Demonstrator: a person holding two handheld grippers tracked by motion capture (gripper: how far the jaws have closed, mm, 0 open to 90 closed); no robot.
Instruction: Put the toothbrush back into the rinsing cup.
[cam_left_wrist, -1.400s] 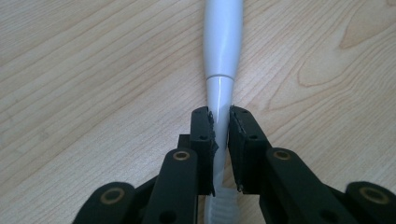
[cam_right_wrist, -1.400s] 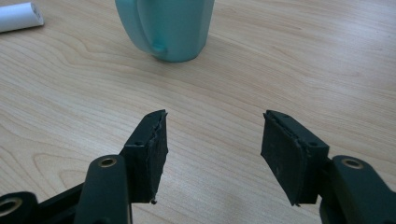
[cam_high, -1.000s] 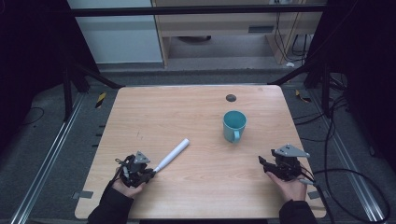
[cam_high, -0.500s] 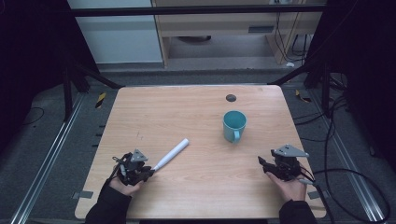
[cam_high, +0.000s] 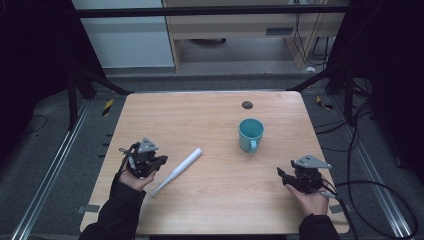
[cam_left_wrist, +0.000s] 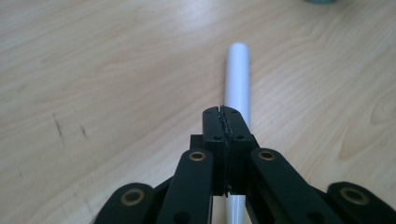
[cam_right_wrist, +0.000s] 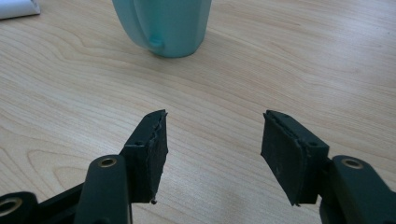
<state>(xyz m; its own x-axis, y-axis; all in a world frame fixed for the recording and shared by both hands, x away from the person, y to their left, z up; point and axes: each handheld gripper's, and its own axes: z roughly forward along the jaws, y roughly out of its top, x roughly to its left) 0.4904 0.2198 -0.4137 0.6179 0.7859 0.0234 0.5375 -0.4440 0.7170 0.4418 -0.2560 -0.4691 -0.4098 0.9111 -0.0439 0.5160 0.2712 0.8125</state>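
A white tube (cam_high: 177, 171) lies slantwise on the wooden table (cam_high: 200, 115), left of the middle. My left gripper (cam_high: 162, 161) hovers just over the tube's near half. Its jaws have just been closing and now stand shut, pad against pad, with nothing between them. In the left gripper view the tube (cam_left_wrist: 238, 79) runs on below and beyond the left gripper (cam_left_wrist: 222, 112). A teal cup (cam_high: 250, 132) stands upright right of centre. My right gripper (cam_high: 281, 174) rests near the front right edge, open and empty. Ahead of the right gripper (cam_right_wrist: 212, 135) stands the cup (cam_right_wrist: 163, 23).
A small dark round spot (cam_high: 247, 104) marks the table's far side behind the cup. The tube's end (cam_right_wrist: 16, 8) shows at the top left of the right gripper view. Cables trail over the floor to the right of the table.
My left hand has lifted and shifted a little away from the table's near edge, uncovering more of the tube's near end. The right hand, tube and cup have kept still.
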